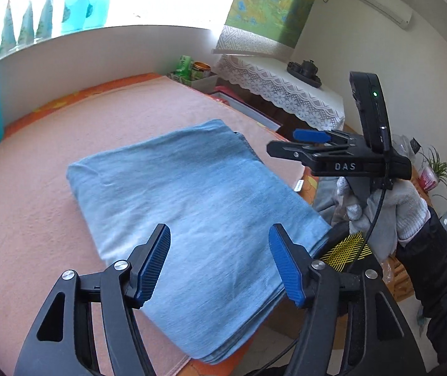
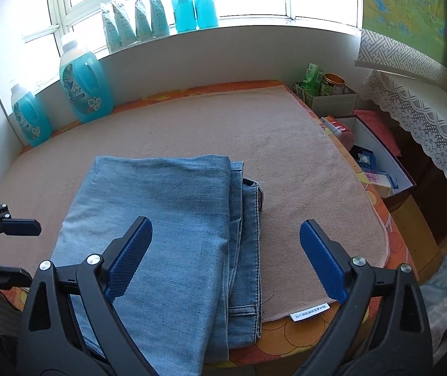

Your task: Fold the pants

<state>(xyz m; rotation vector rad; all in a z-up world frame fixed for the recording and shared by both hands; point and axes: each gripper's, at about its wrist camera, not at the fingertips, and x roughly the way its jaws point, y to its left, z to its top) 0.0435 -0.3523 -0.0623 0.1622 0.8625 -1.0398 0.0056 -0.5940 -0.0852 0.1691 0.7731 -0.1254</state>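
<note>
The pants [image 2: 160,225] are lying folded on the pink towel [image 2: 301,169], soft but heavy denim. Both claws, left [image 1: 220,263] and right [image 2: 226,260], are hanging released above, grasping nothing; stacked edges are offering the best hold.

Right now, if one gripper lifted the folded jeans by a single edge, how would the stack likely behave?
The folded jeans would probably sag and unfold: several loose denim layers show at the side. They look fairly heavy for their size. On the fuzzy pink blanket, a push would likely bunch layers rather than slide them.
</note>
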